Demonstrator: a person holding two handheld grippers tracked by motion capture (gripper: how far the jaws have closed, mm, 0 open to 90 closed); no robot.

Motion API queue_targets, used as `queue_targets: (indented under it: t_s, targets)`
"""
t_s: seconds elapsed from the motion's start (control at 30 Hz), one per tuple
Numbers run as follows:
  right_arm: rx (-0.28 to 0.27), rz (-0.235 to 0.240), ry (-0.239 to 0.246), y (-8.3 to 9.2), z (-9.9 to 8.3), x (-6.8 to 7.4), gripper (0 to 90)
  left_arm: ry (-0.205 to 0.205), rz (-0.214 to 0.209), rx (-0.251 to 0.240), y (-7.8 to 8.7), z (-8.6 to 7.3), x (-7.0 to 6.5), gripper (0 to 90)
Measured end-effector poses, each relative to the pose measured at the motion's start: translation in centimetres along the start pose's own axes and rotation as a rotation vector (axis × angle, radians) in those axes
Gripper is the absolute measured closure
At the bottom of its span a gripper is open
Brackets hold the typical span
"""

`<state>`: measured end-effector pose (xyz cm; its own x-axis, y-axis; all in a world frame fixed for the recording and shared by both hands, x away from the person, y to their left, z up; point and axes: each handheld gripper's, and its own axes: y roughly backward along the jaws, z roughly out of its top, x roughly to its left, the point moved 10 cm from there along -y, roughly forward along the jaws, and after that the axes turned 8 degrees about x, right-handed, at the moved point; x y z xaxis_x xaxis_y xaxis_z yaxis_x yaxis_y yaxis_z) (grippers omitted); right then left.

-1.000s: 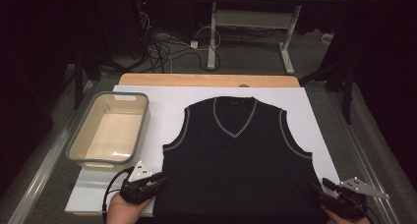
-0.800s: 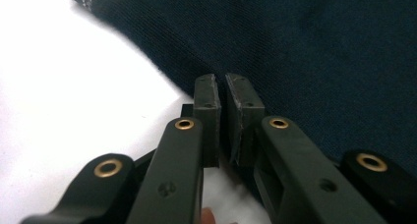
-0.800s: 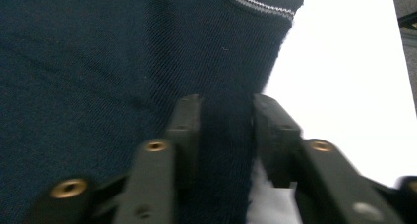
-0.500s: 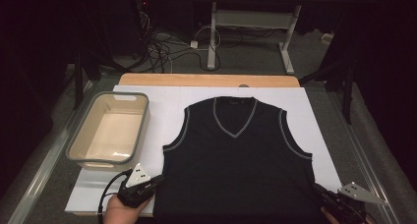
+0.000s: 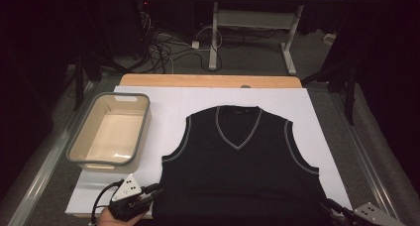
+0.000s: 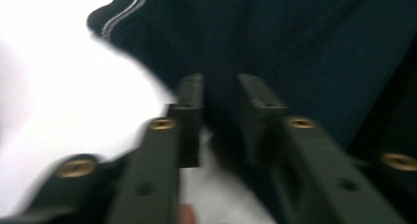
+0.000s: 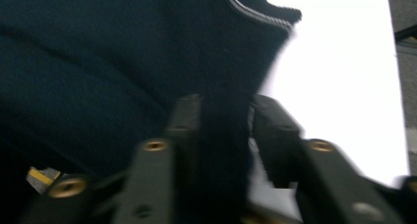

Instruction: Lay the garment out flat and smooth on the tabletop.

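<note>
A dark navy sleeveless V-neck vest (image 5: 237, 171) with pale trim lies flat, neck away from me, on a white sheet (image 5: 168, 99). My left gripper (image 5: 157, 189) sits at the vest's near left corner. In the left gripper view its jaws (image 6: 221, 84) stand close together with dark cloth (image 6: 295, 37) between them. My right gripper (image 5: 329, 206) is at the near right corner, low in the high view. Its jaws (image 7: 226, 103) also pinch a strip of the vest (image 7: 98, 62). A shallow crease runs across the vest near the hem.
A beige bin with a grey rim (image 5: 141, 132) stands empty on the left of the sheet. The wooden table edge (image 5: 208, 81) shows beyond the sheet. Cables (image 5: 168, 47) and a desk frame (image 5: 214, 37) lie on the floor behind. Metal rails run along both sides.
Both grippers have drawn back toward the near edge of the table, the right one farther. A crease has formed across the vest near the hem.
</note>
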<state>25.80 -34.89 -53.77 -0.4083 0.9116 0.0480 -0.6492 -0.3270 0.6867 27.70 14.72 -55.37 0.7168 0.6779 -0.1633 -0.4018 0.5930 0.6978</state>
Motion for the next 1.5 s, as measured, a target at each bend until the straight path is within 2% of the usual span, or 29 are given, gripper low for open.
queue_targets:
  t_s: [0.13,0.2,0.27,0.33,0.47,0.6,0.73,0.93,1.07,1.13,1.2,1.37,1.5]
  targets:
    - [-0.039,0.023,-0.001,-0.6,1.2,0.2,40.2,-0.013,-0.008,-0.033,-0.5,0.7,-0.1,48.9]
    - [-0.053,0.032,-0.002,-1.0,1.6,0.4,34.4,-0.024,0.005,-0.059,-0.6,1.2,0.0,43.1]
    - [-0.059,0.040,0.001,-1.4,1.9,0.6,32.9,-0.028,0.013,-0.066,-0.7,1.5,0.2,37.1]
    - [-0.066,0.039,0.000,-1.7,2.1,0.5,29.5,-0.018,-0.006,-0.065,-0.9,1.7,0.3,34.2]
    - [-0.077,0.020,-0.002,-2.2,2.7,0.3,22.1,-0.019,-0.005,-0.062,-1.4,2.3,0.4,27.2]
    - [-0.075,0.010,0.016,-2.8,3.1,0.5,17.1,-0.025,-0.037,-0.068,-1.8,2.9,0.3,20.3]
    - [-0.086,0.012,0.034,-3.0,3.4,0.9,14.6,-0.033,-0.038,-0.070,-2.1,3.2,0.1,14.1]
    - [-0.098,0.006,0.044,-3.1,3.7,1.4,2.0,-0.019,-0.017,-0.071,-2.7,3.8,0.3,0.3]
    - [-0.105,-0.003,0.041,-3.1,3.8,1.4,0.0,-0.032,0.017,-0.103,-2.8,4.5,0.6,0.0]
    - [-0.107,-0.009,0.039,-3.2,3.9,1.4,0.0,-0.029,0.005,-0.106,-3.1,4.7,0.5,0.0]
    - [-0.107,-0.008,0.038,-3.3,4.0,1.4,0.0,-0.030,-0.001,-0.088,-3.4,4.6,0.5,0.0]
    - [-0.113,-0.003,0.047,-3.5,4.2,1.8,0.0,-0.012,-0.035,-0.103,-3.2,4.5,0.6,0.0]
    - [-0.114,0.005,0.051,-3.6,4.3,2.2,0.0,-0.030,-0.025,-0.099,-3.2,4.5,0.4,0.0]
